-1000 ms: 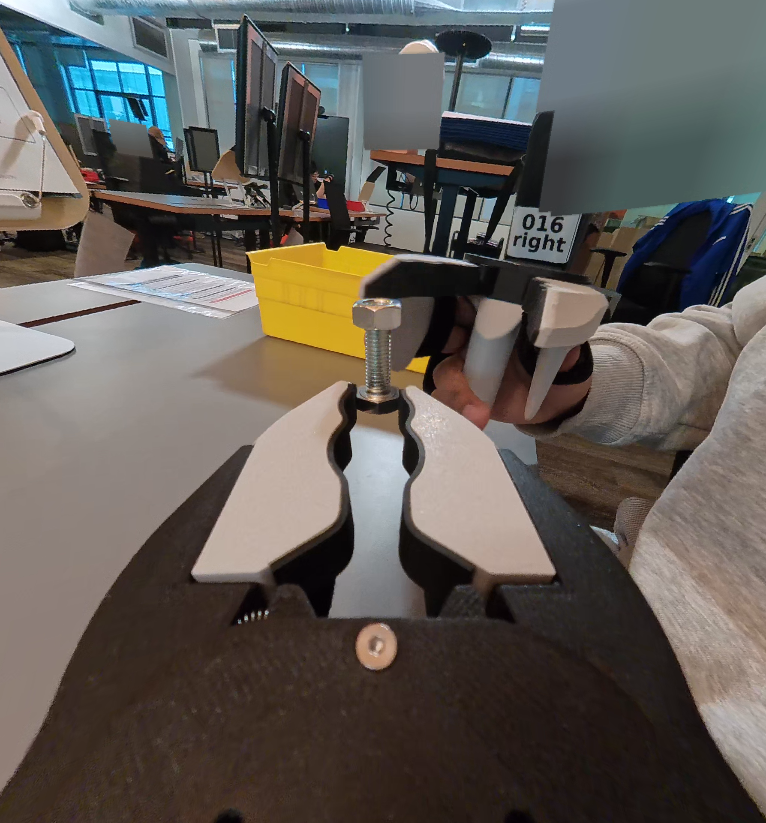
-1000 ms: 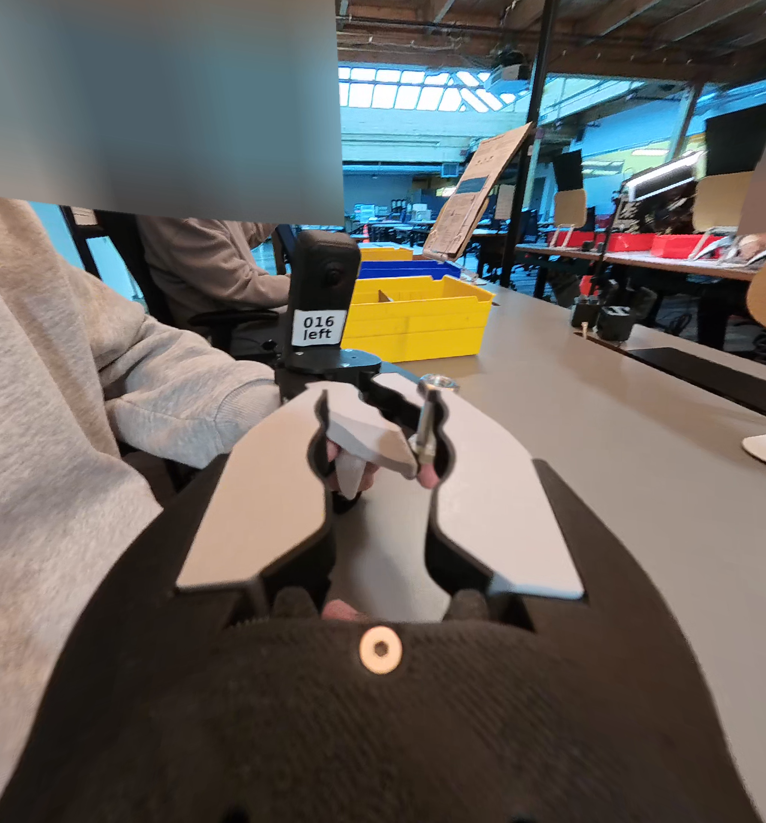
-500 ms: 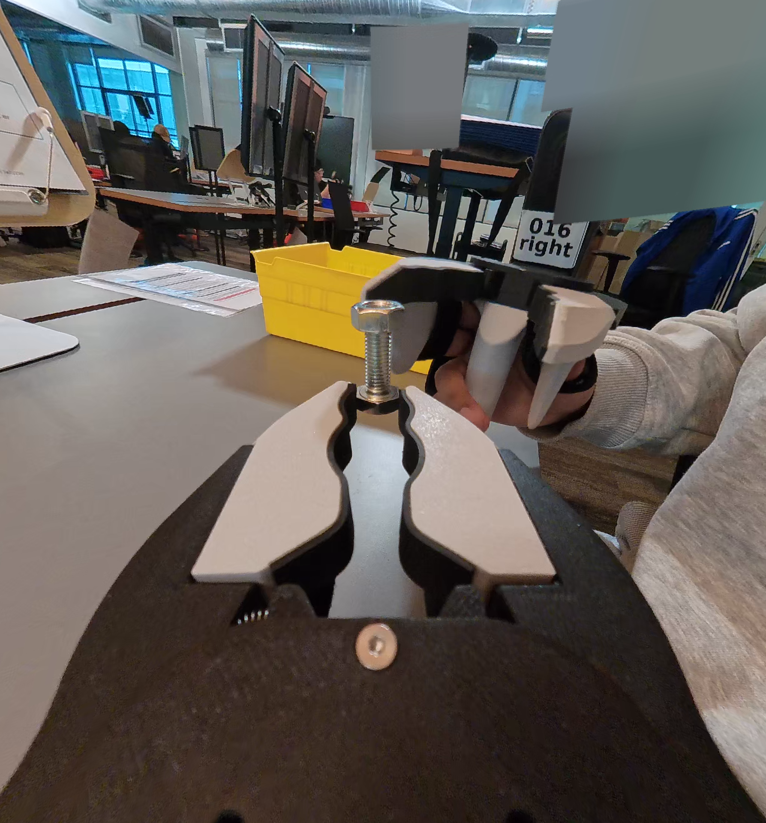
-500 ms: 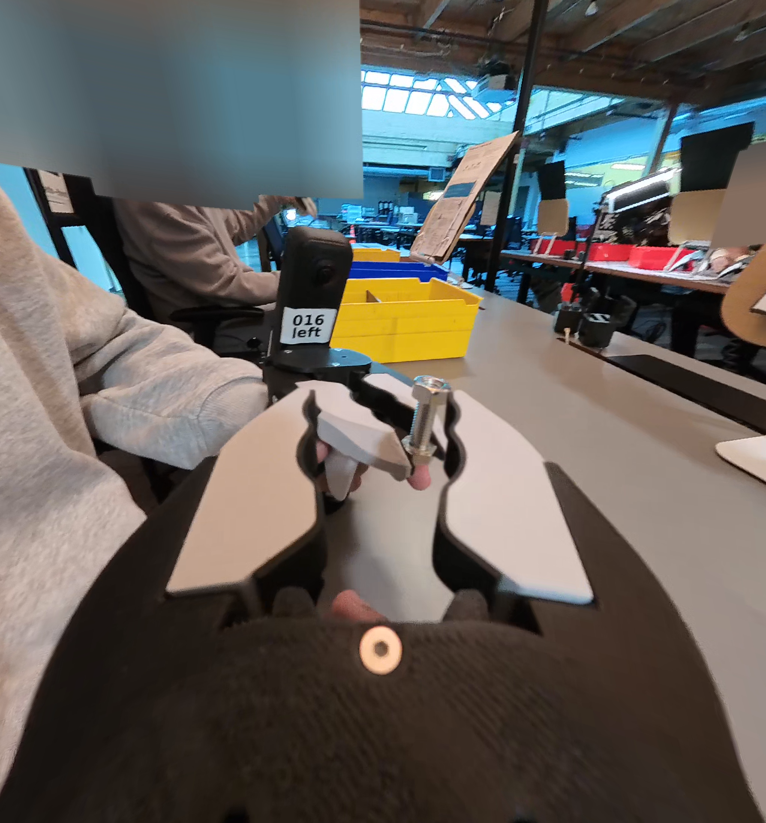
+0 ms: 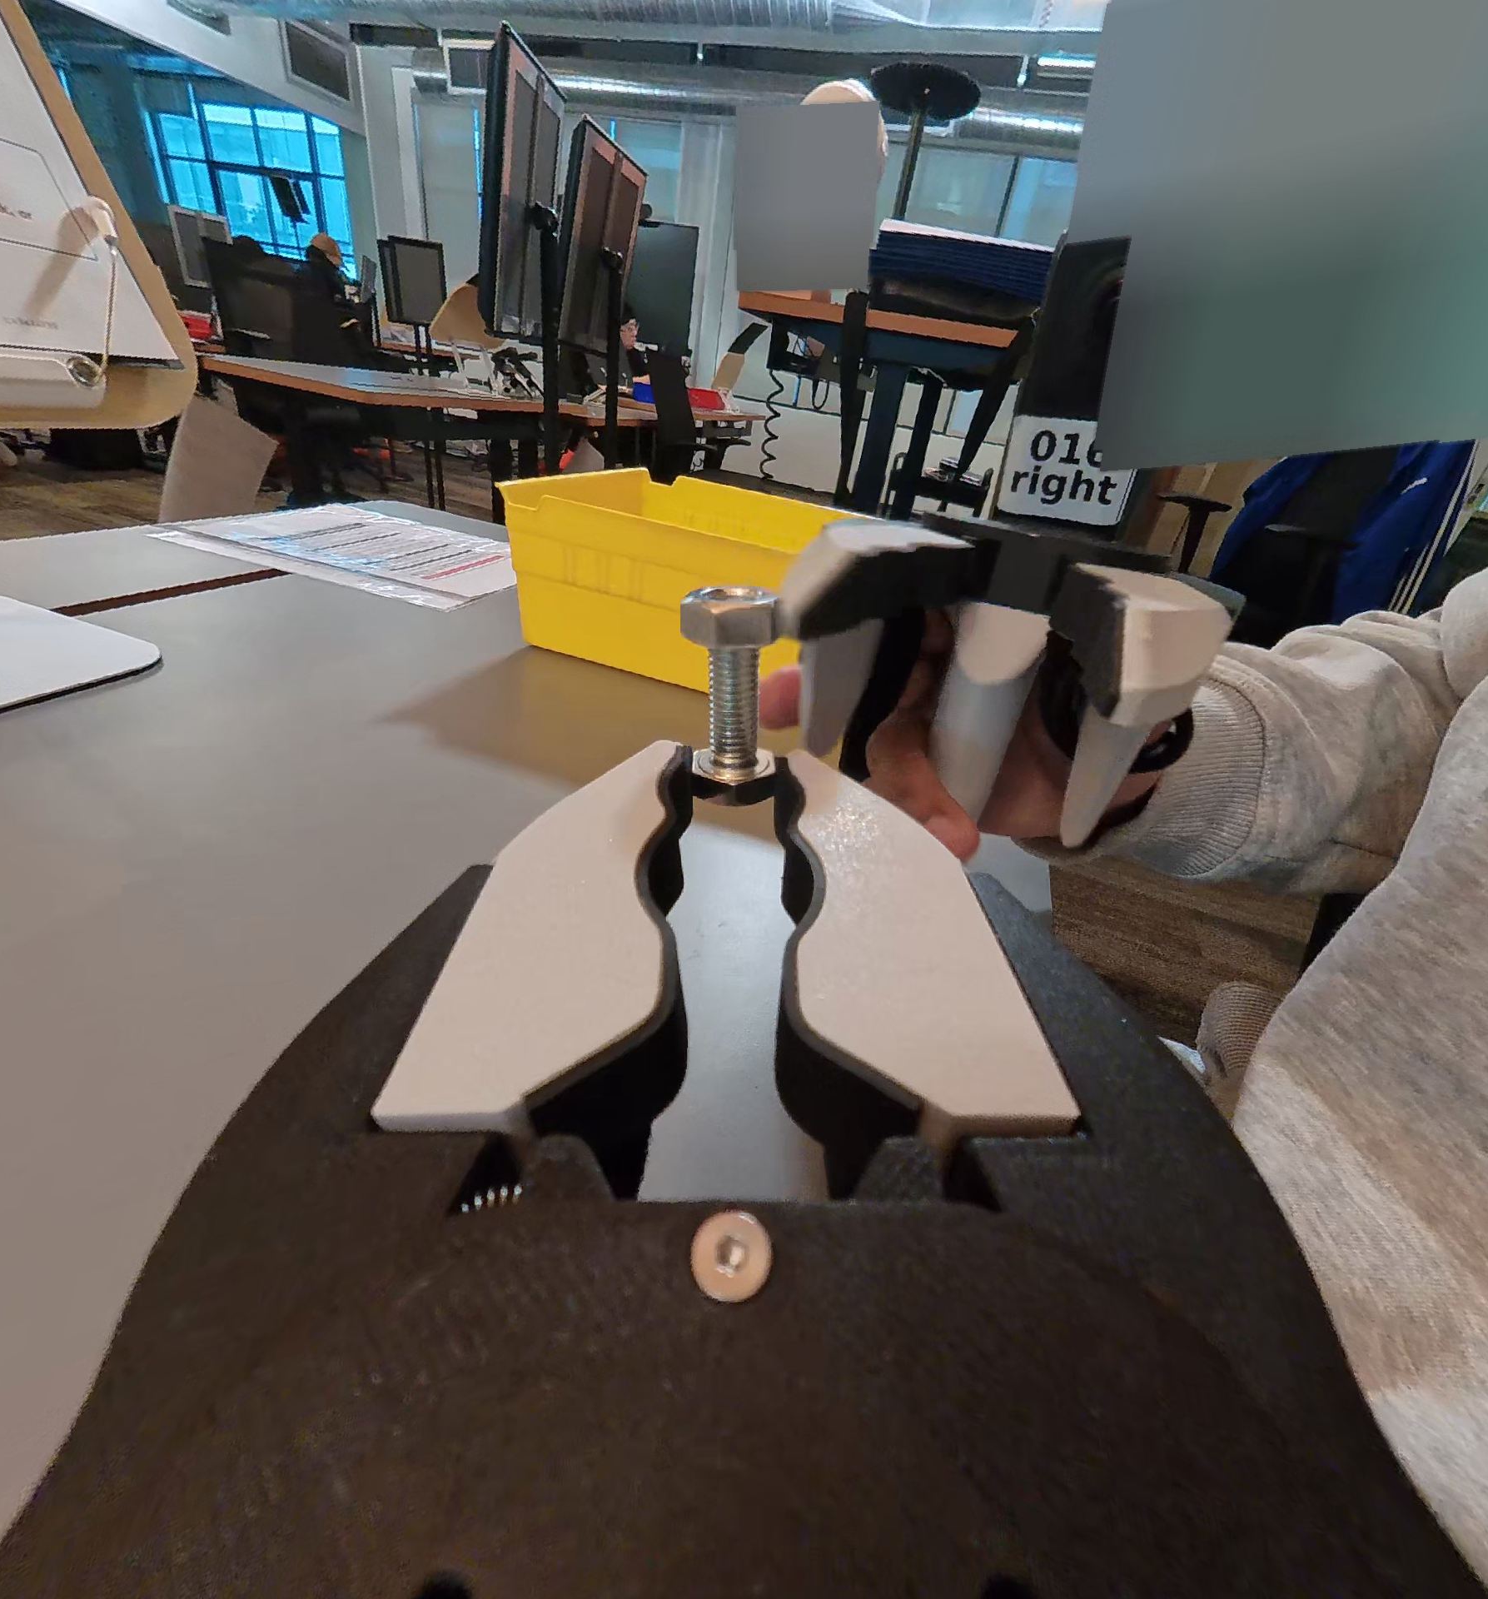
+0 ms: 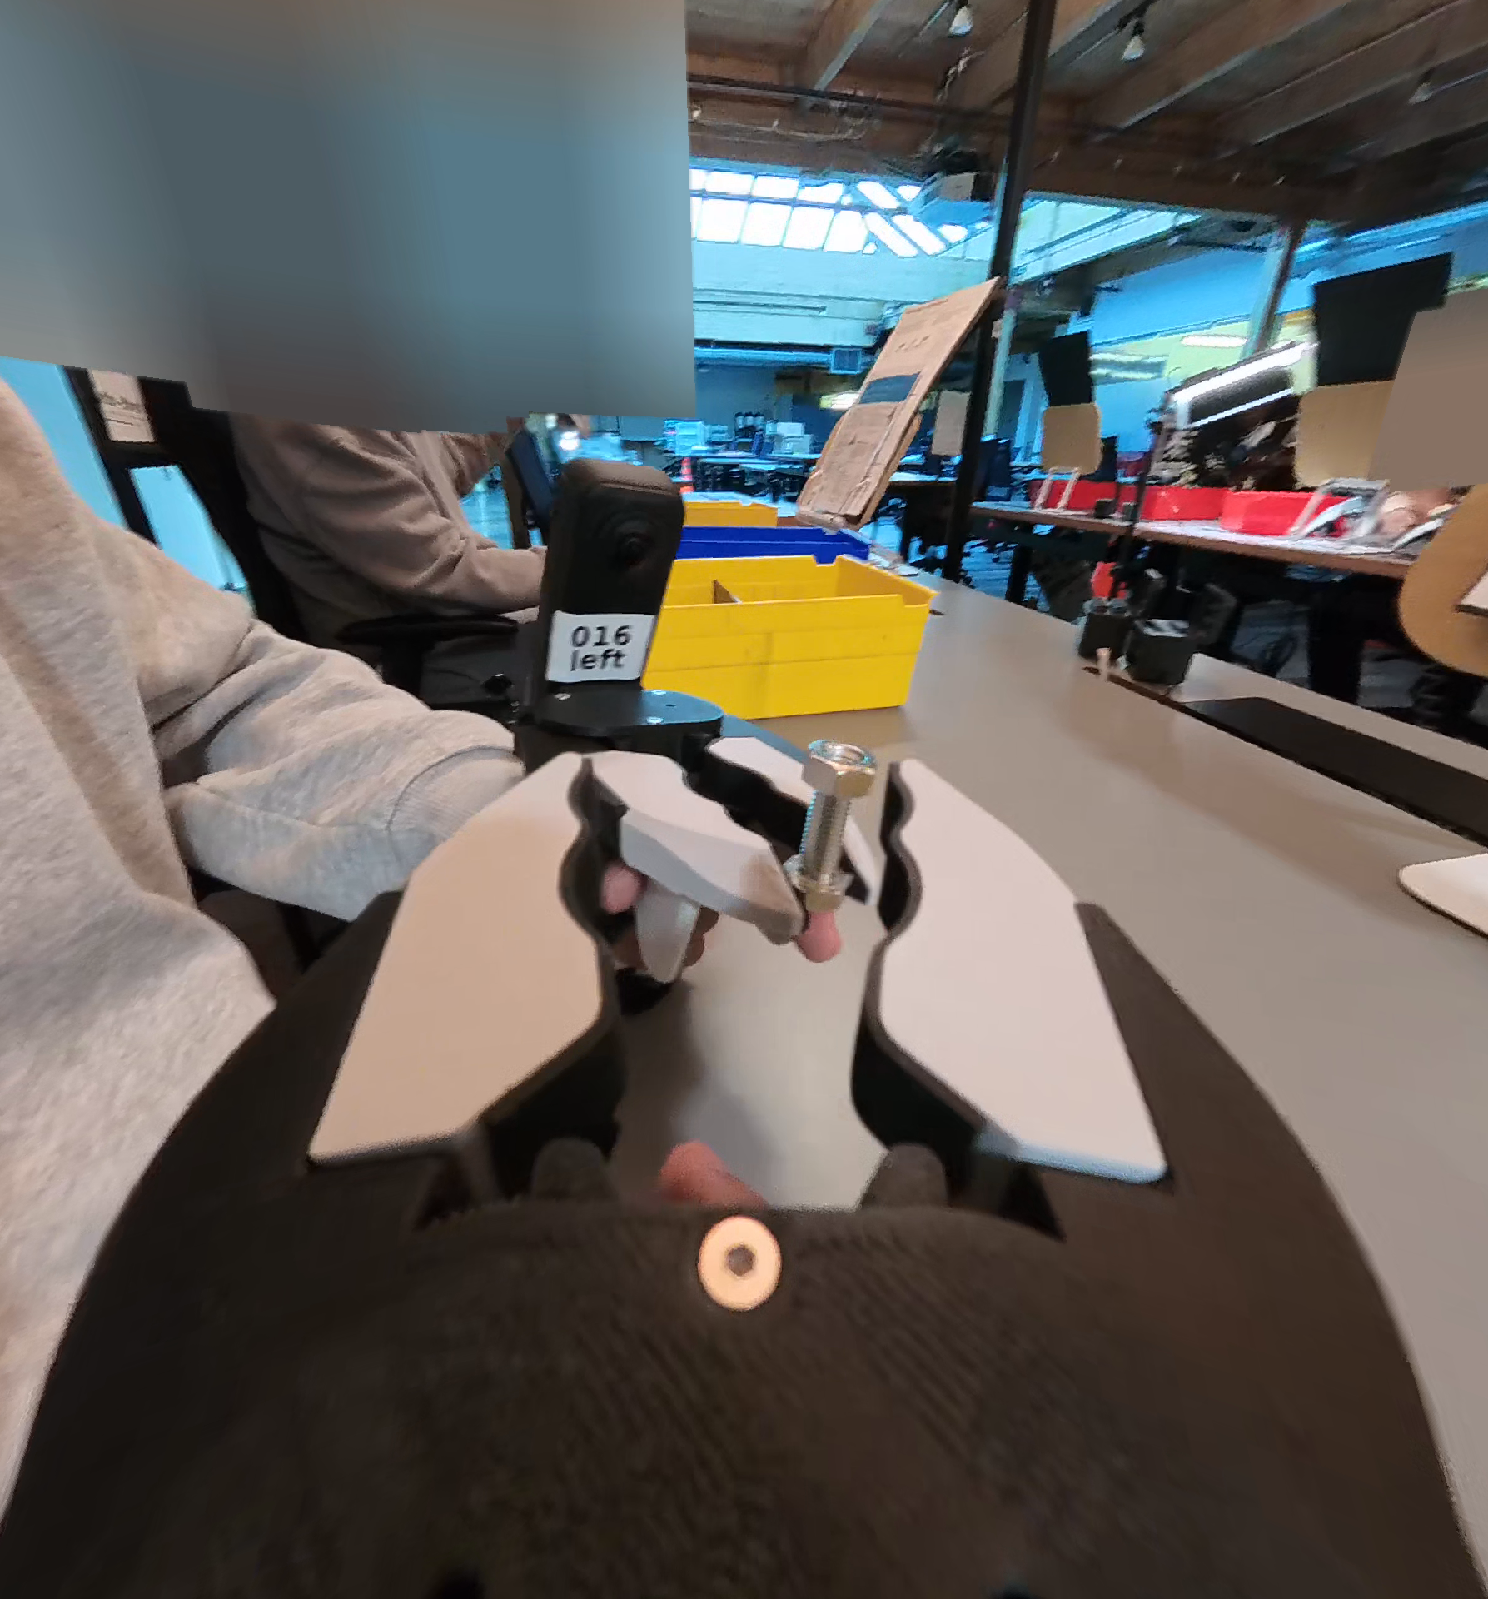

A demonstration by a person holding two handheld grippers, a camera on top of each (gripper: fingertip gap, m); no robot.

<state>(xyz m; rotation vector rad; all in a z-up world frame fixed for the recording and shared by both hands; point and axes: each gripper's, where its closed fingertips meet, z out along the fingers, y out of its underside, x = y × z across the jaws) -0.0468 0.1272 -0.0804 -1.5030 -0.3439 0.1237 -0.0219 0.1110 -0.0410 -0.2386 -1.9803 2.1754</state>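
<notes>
On the grey bench (image 5: 204, 779), a white stand base (image 5: 22, 658) is seen far left, then a sleeved paper sheet (image 5: 351, 545), then a yellow bin (image 5: 636, 554) further back. The left gripper (image 5: 731, 770) is pressed together at its tips on a nut (image 5: 733, 766) sitting on the lower end of a steel bolt (image 5: 731, 683). The bolt is held upright above the bench with its hex head on top and several threads bare between head and nut. To the right, the right gripper (image 6: 740, 779) is spread wide and nothing is pinched in it. In the right wrist view the bolt is framed between its two fingers, closer to the right-hand one. From the left wrist view one of its fingertips (image 5: 809, 588) is seen just beside the bolt head, but contact cannot be confirmed. A hand (image 5: 922, 761) and a grey sleeve (image 5: 1328, 735) are seen behind that gripper. Against the frame one second back, the bolt and the left gripper's pinch are unchanged. The right gripper's fingers are set further apart, and the bolt is seen sharp and upright between them where it was blurred before.
</notes>
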